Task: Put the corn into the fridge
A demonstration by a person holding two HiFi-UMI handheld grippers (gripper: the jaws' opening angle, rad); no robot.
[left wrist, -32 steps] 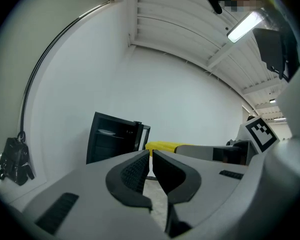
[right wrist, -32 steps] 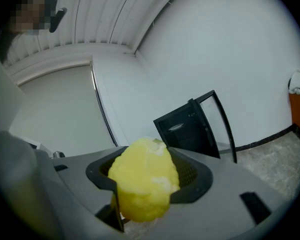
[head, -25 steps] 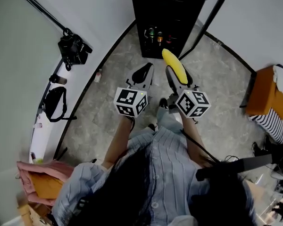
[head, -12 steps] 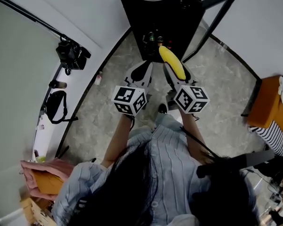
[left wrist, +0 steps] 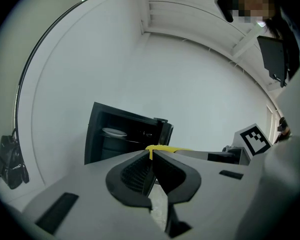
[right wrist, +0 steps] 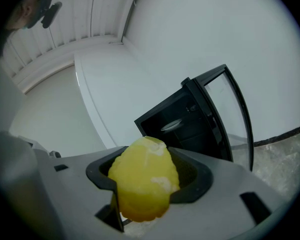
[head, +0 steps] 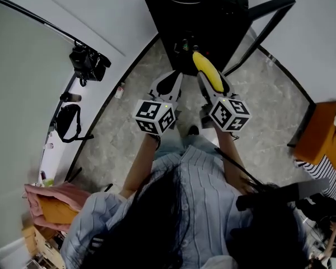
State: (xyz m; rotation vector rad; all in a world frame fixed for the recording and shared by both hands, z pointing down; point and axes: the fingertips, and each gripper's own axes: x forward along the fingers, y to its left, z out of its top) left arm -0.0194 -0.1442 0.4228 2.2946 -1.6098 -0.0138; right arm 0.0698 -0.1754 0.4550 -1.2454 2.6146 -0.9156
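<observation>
A yellow ear of corn lies lengthwise between the jaws of my right gripper, which is shut on it; its blunt end fills the right gripper view as the corn. The small black fridge stands just ahead with its glass door swung open to the right. Shelves, a plate and bottles show inside. My left gripper is beside the right one, jaws closed together with nothing between them. The corn's tip is near the fridge opening.
A black camera bag and a second bag lie at the left wall. An orange chair stands at the right. The marble floor lies between the person and the fridge. White walls rise behind the fridge.
Both grippers and the corn have come closer to the fridge opening; the fridge sits larger and nearer in the head view. The hold on the corn is unchanged.
</observation>
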